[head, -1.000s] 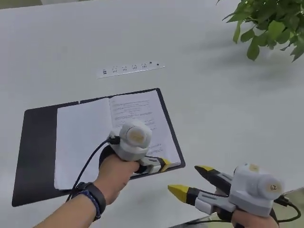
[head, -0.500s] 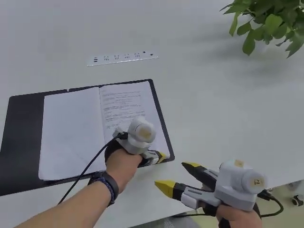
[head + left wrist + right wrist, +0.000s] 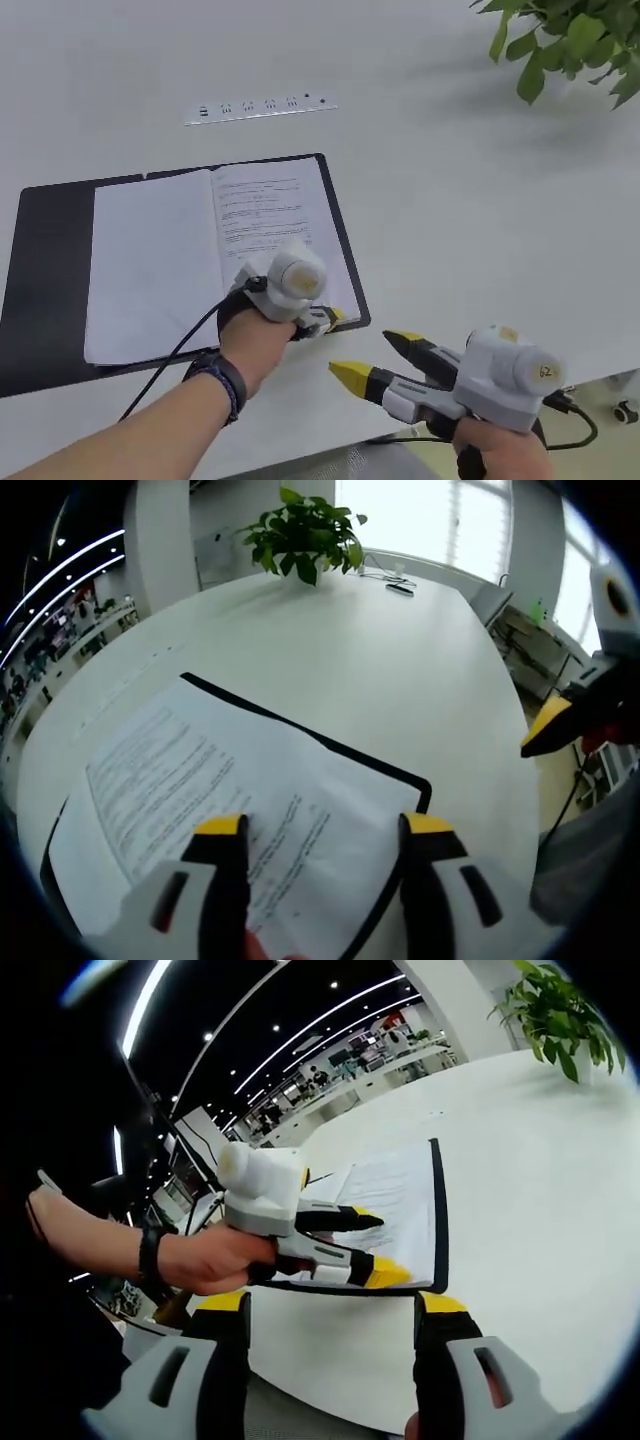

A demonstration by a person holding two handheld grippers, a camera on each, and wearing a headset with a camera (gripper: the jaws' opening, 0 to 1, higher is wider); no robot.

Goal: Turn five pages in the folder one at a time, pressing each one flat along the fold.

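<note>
The folder [image 3: 45, 290] lies on the counter [image 3: 480, 200], left of centre. Behind it is a power strip [image 3: 258, 107], and a plant [image 3: 570, 45] stands at the far right. The left tongs [image 3: 328, 318] are at the folder's near right corner. The right tongs [image 3: 377, 358] are just right of it, off the folder and nearer the counter's front edge.

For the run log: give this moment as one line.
left gripper: open, over near corner of printed page | right gripper: open, empty, beside folder
</note>
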